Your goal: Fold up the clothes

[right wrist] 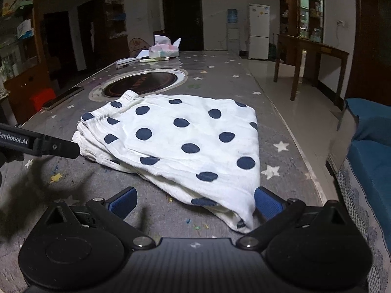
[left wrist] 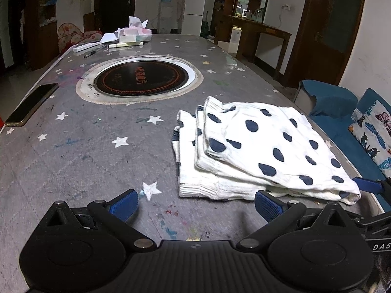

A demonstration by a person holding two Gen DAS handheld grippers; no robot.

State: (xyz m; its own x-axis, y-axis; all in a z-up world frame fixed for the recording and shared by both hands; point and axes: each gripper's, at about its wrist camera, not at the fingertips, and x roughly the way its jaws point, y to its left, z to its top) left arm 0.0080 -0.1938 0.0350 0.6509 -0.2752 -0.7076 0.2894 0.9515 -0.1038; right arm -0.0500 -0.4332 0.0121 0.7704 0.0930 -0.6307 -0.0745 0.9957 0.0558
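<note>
Both hand-held grippers stood with their blue pads spread wide and nothing between them: the left hand-held gripper (left wrist: pixel 196 202) hung low over bare tabletop (left wrist: pixel 97 151) just short of the garment's near-left corner, and the right hand-held gripper (right wrist: pixel 195 201) had the garment's near corner lying in the gap between its pads, unclamped. The polka-dot garment (left wrist: pixel 268 146), white with navy spots, lay on the right-hand part of the tabletop, near the edge that faces the blue sofa (left wrist: pixel 342 122), and well short of the round cooker plate (left wrist: pixel 144 78) set into the middle. It lay doubled over itself in several layers (the left wrist view showed at least three stacked edges at its gathered end), so it already read as a folded bundle, with the elastic band at the far-left side and one corner tapering toward the right hand-held gripper. By my judgement that lie would fit either a fold just released or a bundle about to take one more fold; the pictures did not settle which. Each hand-held gripper was held level and pointed forward along the tabletop, the two flanking the garment's near edge; in the right wrist view the left one's black arm reached in from the left to the bundle's side.
</note>
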